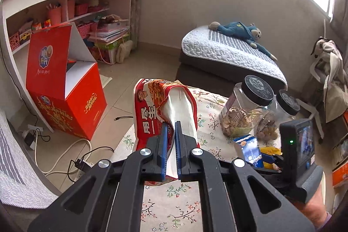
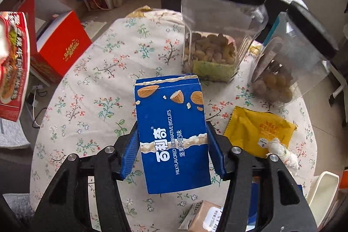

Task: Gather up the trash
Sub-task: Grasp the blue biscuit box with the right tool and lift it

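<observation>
The left claw (image 1: 171, 123) is clamped on a red noodle wrapper (image 1: 152, 105), raised clear of the desk (image 1: 174, 206). The wrapper is thin film: light, limp, torn open with its white inside showing. It folds over the pads, so a pinch on doubled material near an edge is judged to hold best; a single slick layer may slip

The right claw (image 2: 171, 145) stands part-way open around a blue biscuit box (image 2: 171, 132), one pad at each long side. Whether the pads already press on the card cannot be told. The box lies flat at the centre of the desk, its opened flap end at 12 o'clock. It is judged empty, light, and moderately stiff; the side walls will buckle under a hard squeeze, so grip across the narrow width near mid-length

A yellow sachet (image 2: 258, 129) and a white paper wad (image 2: 282, 153) lie at 3 o'clock from the box. Two nut jars (image 2: 219, 36) stand at 12 to 2 o'clock, close enough to be knocked
</observation>
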`<control>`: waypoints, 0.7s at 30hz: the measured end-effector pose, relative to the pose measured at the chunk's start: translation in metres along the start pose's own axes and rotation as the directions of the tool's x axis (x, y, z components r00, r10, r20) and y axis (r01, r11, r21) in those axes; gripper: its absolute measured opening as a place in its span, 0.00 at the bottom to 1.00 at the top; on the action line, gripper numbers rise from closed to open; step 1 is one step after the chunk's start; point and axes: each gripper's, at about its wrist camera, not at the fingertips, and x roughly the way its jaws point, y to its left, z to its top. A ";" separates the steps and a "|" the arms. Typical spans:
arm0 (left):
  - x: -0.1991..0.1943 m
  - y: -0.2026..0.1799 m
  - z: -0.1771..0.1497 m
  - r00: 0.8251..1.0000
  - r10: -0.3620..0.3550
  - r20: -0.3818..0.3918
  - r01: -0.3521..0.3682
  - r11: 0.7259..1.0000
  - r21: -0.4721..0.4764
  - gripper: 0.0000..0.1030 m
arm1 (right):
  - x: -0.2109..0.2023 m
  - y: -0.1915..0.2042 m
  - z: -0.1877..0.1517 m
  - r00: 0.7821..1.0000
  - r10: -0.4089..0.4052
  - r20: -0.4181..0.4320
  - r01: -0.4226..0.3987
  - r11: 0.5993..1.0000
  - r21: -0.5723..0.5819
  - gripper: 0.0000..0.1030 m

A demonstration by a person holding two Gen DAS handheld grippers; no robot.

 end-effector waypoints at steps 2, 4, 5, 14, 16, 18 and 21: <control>-0.011 0.002 -0.002 1.000 -0.007 0.011 0.007 1.000 -0.017 0.06 | -0.024 -0.006 -0.002 0.998 -0.008 0.059 0.008 1.000 0.006 0.53; -0.022 0.001 -0.005 1.000 -0.023 0.021 0.024 0.999 -0.035 0.06 | -0.044 -0.010 -0.006 0.993 -0.019 0.114 0.018 1.000 0.012 0.53; -0.027 -0.001 -0.006 0.999 -0.031 0.027 0.032 0.999 -0.039 0.06 | -0.056 -0.013 -0.009 0.990 -0.022 0.140 0.020 1.000 0.018 0.53; -0.066 -0.037 -0.018 0.991 -0.086 0.106 0.089 0.996 -0.023 0.06 | -0.139 -0.045 -0.049 0.935 -0.039 0.353 0.010 0.997 0.083 0.53; -0.071 -0.048 -0.018 0.988 -0.097 0.116 0.098 0.995 -0.003 0.06 | -0.149 -0.053 -0.057 0.915 -0.055 0.400 0.015 0.995 0.103 0.53; -0.075 -0.058 -0.018 0.986 -0.105 0.128 0.104 0.994 0.009 0.06 | -0.154 -0.062 -0.063 0.900 -0.073 0.429 0.021 0.992 0.124 0.53; -0.079 -0.071 -0.018 0.982 -0.131 0.135 0.130 0.991 0.013 0.06 | -0.159 -0.073 -0.064 0.897 -0.072 0.437 0.008 0.989 0.146 0.53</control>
